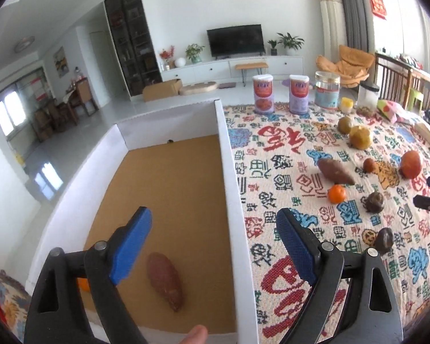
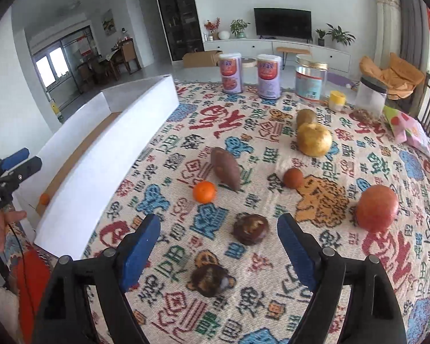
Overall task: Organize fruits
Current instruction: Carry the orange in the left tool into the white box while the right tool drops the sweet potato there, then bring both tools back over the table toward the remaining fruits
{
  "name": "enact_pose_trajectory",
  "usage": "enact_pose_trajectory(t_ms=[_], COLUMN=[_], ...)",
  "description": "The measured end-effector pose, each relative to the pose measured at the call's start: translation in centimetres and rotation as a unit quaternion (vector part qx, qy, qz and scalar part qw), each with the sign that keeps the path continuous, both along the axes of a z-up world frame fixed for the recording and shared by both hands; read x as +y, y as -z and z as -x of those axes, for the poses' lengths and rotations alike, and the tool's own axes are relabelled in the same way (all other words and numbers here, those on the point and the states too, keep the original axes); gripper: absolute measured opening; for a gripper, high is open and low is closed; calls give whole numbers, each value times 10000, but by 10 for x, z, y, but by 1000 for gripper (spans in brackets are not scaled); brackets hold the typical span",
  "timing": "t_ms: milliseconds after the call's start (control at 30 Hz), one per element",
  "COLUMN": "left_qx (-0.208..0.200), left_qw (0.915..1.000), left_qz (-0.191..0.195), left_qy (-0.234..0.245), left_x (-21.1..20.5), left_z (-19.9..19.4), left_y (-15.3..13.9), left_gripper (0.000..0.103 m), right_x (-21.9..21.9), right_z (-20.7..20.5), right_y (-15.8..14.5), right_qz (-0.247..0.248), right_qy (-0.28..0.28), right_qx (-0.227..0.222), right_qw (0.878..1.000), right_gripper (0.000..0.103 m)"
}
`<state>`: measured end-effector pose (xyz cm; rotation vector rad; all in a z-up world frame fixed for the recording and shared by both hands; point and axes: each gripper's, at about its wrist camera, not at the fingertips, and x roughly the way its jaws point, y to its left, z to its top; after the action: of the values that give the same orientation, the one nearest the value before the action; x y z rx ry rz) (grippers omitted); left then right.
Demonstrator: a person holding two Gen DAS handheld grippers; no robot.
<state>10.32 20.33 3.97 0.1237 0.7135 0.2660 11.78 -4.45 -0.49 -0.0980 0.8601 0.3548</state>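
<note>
My left gripper (image 1: 212, 218) hangs open and empty over a white box (image 1: 229, 172) with a cork floor. In the box lie a sweet potato (image 1: 164, 281) and an orange (image 1: 84, 284), half hidden by my finger. My right gripper (image 2: 219, 223) stands open over the patterned cloth (image 2: 272, 286). A dark round fruit (image 2: 250, 229) lies just ahead of its tips and another dark fruit (image 2: 210, 281) lies between its fingers, untouched. Further off are an orange (image 2: 204, 191), a sweet potato (image 2: 226, 172), a small brown fruit (image 2: 293, 177), a red apple (image 2: 377, 207), a yellow pear (image 2: 314, 139) and a greenish fruit (image 2: 306, 116).
Two purple cans (image 2: 230, 73), a clear jar (image 2: 311, 78), a small yellow cup (image 2: 337, 100) and a plastic container (image 2: 369, 97) stand along the cloth's far edge. A pink bag (image 2: 407, 127) lies at the right. The box wall (image 2: 100, 154) runs along the cloth's left side.
</note>
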Motion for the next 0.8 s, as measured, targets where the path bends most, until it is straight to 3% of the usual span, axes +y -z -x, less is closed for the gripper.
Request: enact_pose_trajectory(t_ms=[67,133,300,400,467,567,600,733,800], left_qx=[303,329,391,331,-67,-595,-646,-175,146], left_qw=[9995,9992,9979,9977,9983,9970,9955,9823,9785], left_qz=[-47,8,162,253,227,479,683,1737,1920], left_qy=[-105,-205,-482,-540,-529,-149,65,672,732], left_x=[-1,2,15,12,-4,-42,-57,-105,-119], left_z=[-7,-3,15,22,32,45,47,33,21], left_y=[12,14,15,10,-4,-28,-31,-4,27], left_gripper=[90,90,90,90,90,92,96,96,96], right_x=[-60,-116,-207,-227,-231,-232,-231,-245,-246], right_z=[1,4,10,4,-6,-26,-33,-59,-65], right_y=[26,45,70,75,74,74,76,80,79], right_qz=[519,802,882,676,660,764,813,509,501], right_qy=[507,975,1773,1940,1926,1907,1934,2174,2246], right_qx=[44,55,268,279,320,346,366,381,390], right_qw=[9974,9920,9798,9783,9785,9781,9771,9740,9724], right_gripper=[84,84,84,95,95,97,103,103,103])
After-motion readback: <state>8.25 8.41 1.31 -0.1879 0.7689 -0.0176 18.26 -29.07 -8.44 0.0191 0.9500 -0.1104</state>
